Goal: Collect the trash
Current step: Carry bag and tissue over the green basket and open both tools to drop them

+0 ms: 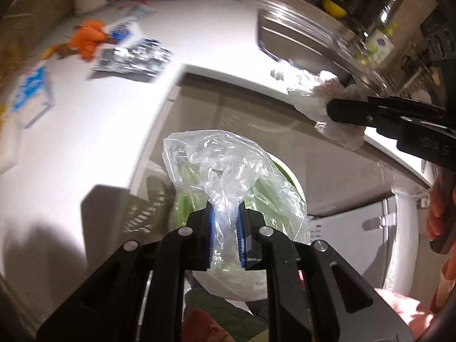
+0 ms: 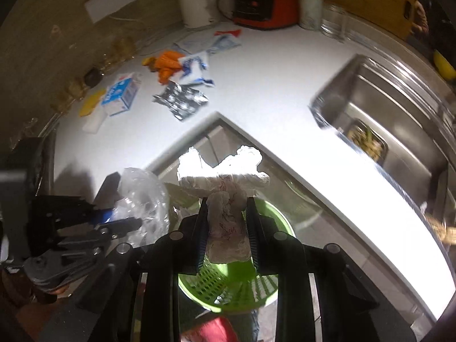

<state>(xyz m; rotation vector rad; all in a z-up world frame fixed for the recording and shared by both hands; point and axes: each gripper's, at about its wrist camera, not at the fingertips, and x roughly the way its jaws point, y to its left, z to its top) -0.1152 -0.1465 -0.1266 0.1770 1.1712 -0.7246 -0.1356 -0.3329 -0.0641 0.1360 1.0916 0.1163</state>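
My left gripper (image 1: 225, 208) is shut on a crumpled clear plastic bag (image 1: 222, 168), which hangs over a green slotted bin (image 2: 228, 293) on the floor below the counter's edge. My right gripper (image 2: 225, 199) is shut on a wad of white paper with red print (image 2: 225, 176), also above the bin. In the left wrist view the right gripper (image 1: 333, 111) comes in from the right with the paper wad (image 1: 319, 97) at its tips. In the right wrist view the left gripper (image 2: 125, 205) with the plastic bag (image 2: 145, 196) is at the lower left.
More trash lies on the white counter (image 2: 256, 85): orange peels (image 2: 168, 65), a silver foil wrapper (image 2: 179, 101), a blue-and-white carton (image 2: 122, 94) and blue-white packets (image 2: 196, 68). A steel sink (image 2: 384, 114) is at the right. A red appliance (image 2: 265, 0) and a paper roll (image 2: 193, 0) stand at the back.
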